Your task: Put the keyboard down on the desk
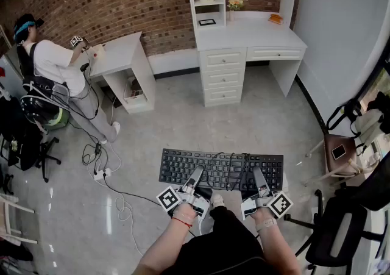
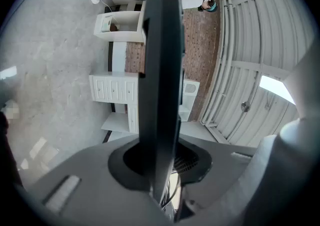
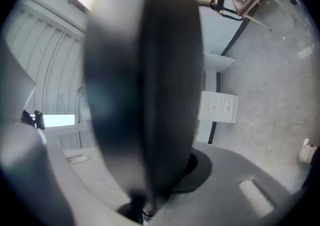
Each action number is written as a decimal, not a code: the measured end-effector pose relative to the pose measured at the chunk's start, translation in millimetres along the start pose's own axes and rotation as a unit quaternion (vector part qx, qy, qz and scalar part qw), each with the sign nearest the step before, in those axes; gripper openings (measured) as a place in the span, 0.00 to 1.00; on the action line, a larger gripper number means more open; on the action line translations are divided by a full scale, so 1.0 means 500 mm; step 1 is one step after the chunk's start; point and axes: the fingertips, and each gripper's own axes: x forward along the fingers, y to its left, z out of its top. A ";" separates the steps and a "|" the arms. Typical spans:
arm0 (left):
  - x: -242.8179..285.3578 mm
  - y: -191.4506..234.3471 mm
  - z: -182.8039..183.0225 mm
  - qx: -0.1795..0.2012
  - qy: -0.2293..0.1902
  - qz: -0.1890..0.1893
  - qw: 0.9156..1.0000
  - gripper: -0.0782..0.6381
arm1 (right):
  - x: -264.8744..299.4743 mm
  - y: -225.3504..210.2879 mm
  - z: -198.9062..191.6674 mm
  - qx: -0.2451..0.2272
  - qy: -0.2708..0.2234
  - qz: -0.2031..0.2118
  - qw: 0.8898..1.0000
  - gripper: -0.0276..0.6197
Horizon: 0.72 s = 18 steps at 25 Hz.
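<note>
Keyboard (image 1: 177,167) hangs flat above the floor (image 1: 183,124), well apart from the desk (image 1: 256,37). Left gripper (image 1: 197,174) and, seemingly through blur, right gripper (image 1: 257,175) reach forward side by side, clamping its near edge.

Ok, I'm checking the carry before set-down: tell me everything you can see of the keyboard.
The keyboard is black, full-size and plastic-looking, keys up and roughly level, held in the air above the grey floor. Its dark cable lies looped across the keys. The left tongs and right tongs clamp its near edge.
</note>
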 end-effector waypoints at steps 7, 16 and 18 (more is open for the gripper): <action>0.097 0.035 0.049 -0.001 0.001 0.008 1.000 0.22 | 0.098 -0.047 0.037 -0.001 0.000 -0.007 1.000 0.17; 0.282 0.080 0.133 0.003 0.019 0.019 1.000 0.22 | 0.268 -0.105 0.113 -0.003 -0.013 -0.012 1.000 0.17; 0.322 0.087 0.150 0.000 0.022 0.021 1.000 0.22 | 0.306 -0.112 0.131 -0.005 -0.015 -0.014 1.000 0.18</action>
